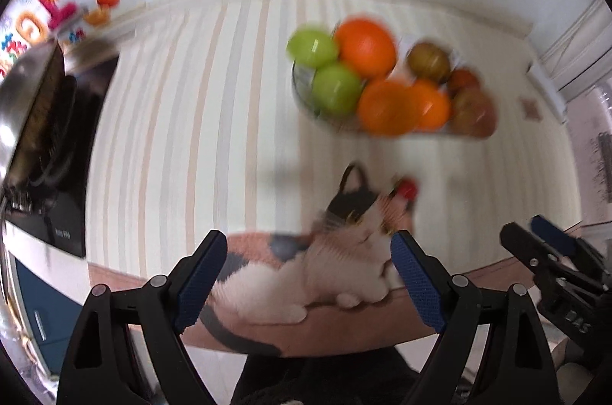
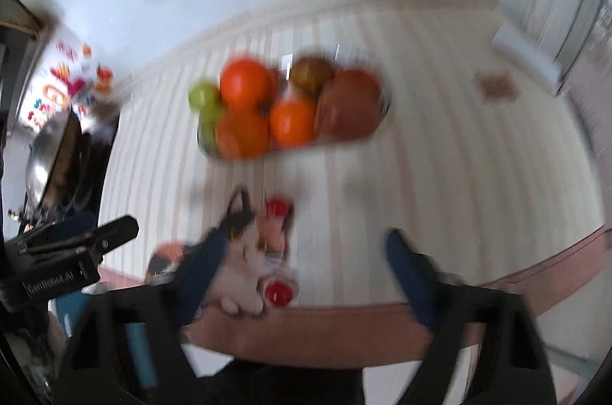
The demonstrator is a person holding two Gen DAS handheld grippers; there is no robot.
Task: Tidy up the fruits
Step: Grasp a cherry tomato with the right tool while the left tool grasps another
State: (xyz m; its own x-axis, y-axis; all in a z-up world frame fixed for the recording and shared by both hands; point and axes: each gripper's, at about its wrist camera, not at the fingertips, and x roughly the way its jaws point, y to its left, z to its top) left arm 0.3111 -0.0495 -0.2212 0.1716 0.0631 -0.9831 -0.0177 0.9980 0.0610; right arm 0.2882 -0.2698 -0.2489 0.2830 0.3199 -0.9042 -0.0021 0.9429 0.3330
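Note:
A heap of fruit fills a clear bowl (image 1: pixel 302 87) on the striped tablecloth: green apples (image 1: pixel 336 89), oranges (image 1: pixel 367 47) and reddish-brown apples (image 1: pixel 474 112). The right wrist view, blurred, shows the same oranges (image 2: pixel 244 83), green apples (image 2: pixel 204 97) and a brown-red apple (image 2: pixel 350 110). My left gripper (image 1: pixel 310 278) hangs open over the table's near edge, well short of the bowl, with nothing between its fingers. My right gripper (image 2: pixel 304 273) is also open and empty, at the near edge below the bowl. Each gripper shows at the side of the other's view.
A cat picture (image 1: pixel 344 252) with red berries is printed on the cloth (image 1: pixel 183 121) near the front edge. At the left stand a black stove with a steel wok (image 1: pixel 23 106) and colourful magnets (image 1: pixel 49 10). A small brown square (image 1: pixel 531 108) lies at the right.

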